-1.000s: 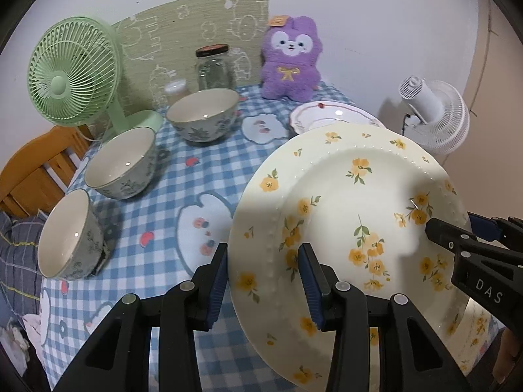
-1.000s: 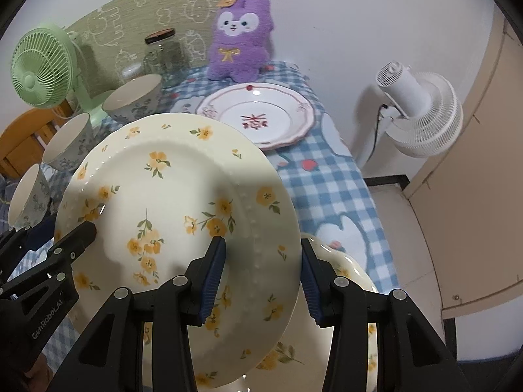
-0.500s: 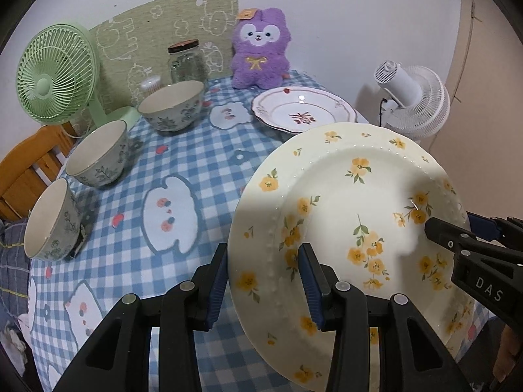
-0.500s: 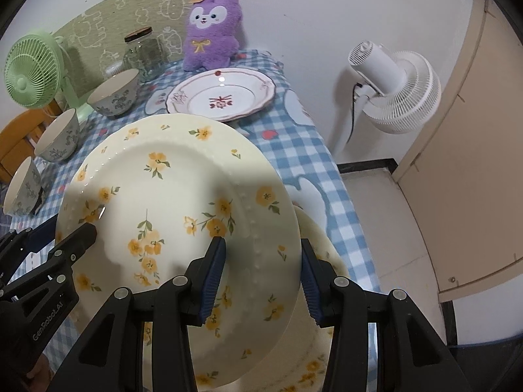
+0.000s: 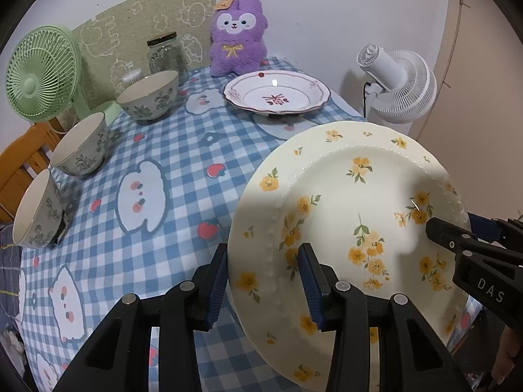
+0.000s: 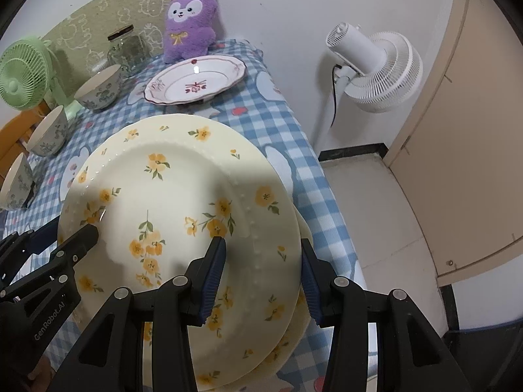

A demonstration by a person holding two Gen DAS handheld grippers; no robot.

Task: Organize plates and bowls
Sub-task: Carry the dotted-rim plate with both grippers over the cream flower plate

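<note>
A cream plate with yellow flowers [image 5: 359,196] [image 6: 170,179] hangs tilted above the near right part of the table, held by both grippers. My left gripper [image 5: 264,251] is shut on its left rim, one finger over the face and one behind. My right gripper [image 6: 263,245] is shut on the right rim the same way. Each gripper shows in the other's view, the right gripper [image 5: 457,238] and the left gripper [image 6: 78,238]. A second flowered plate [image 6: 284,346] lies just below, mostly covered. A red-trimmed plate [image 5: 276,93] sits far back. Three patterned bowls [image 5: 148,96] [image 5: 80,143] [image 5: 36,209] line the left side.
A blue checked cloth [image 5: 183,170] covers the table. At the back stand a green fan [image 5: 39,75], a glass jar [image 5: 163,52] and a purple plush [image 5: 237,36]. A white floor fan [image 6: 372,68] and a door [image 6: 457,130] are off the right edge. A wooden chair [image 5: 19,163] is at left.
Both grippers carried the flowered plate back toward the near right corner and slightly down. It now covers most of the second flowered plate. The far objects look smaller.
</note>
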